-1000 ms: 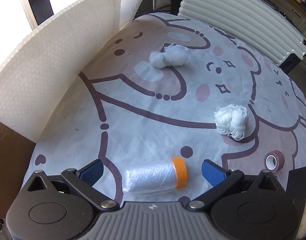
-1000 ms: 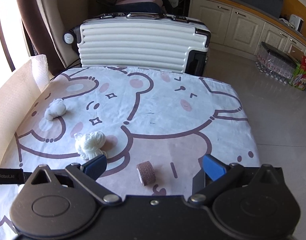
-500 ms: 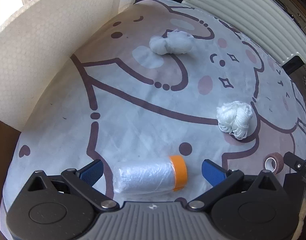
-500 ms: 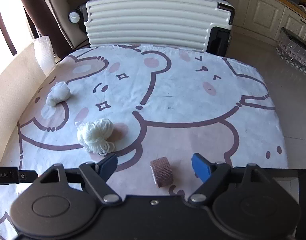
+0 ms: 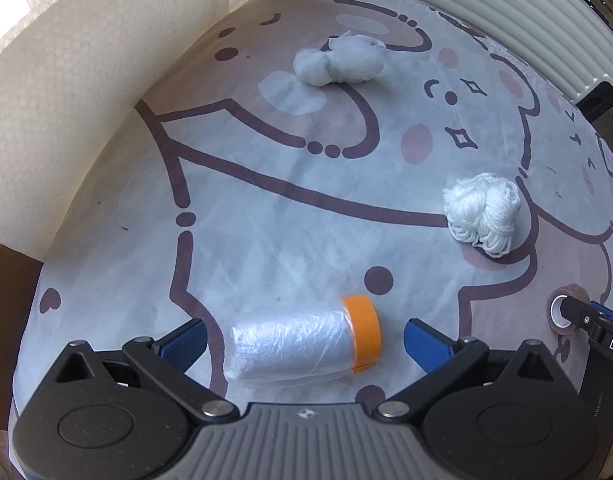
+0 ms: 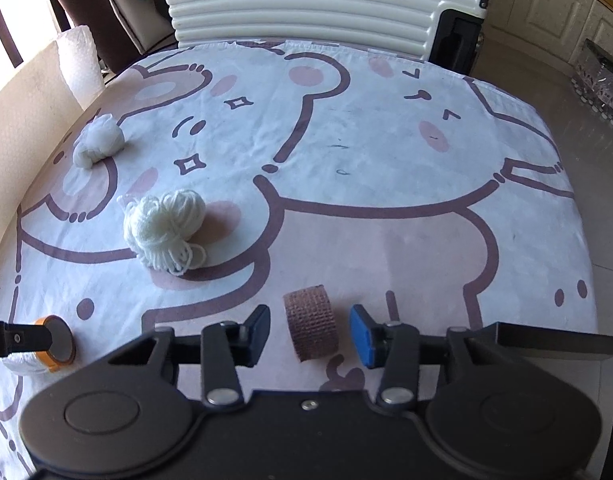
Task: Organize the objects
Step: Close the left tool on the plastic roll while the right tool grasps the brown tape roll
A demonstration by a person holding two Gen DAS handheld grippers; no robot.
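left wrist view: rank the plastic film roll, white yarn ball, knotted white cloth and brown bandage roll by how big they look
1. plastic film roll, though it lies nearest the camera, so its lead is unsure
2. knotted white cloth and white yarn ball: too alike to rank
3. brown bandage roll, partly hidden at the edge

White yarn [image 6: 164,228], brown bandage roll [image 6: 312,328], orange-capped clear roll [image 5: 302,340], bear-print cloth [image 6: 386,240]

film roll [image 5: 302,346] between spread jaws, yarn [image 5: 482,213] beyond
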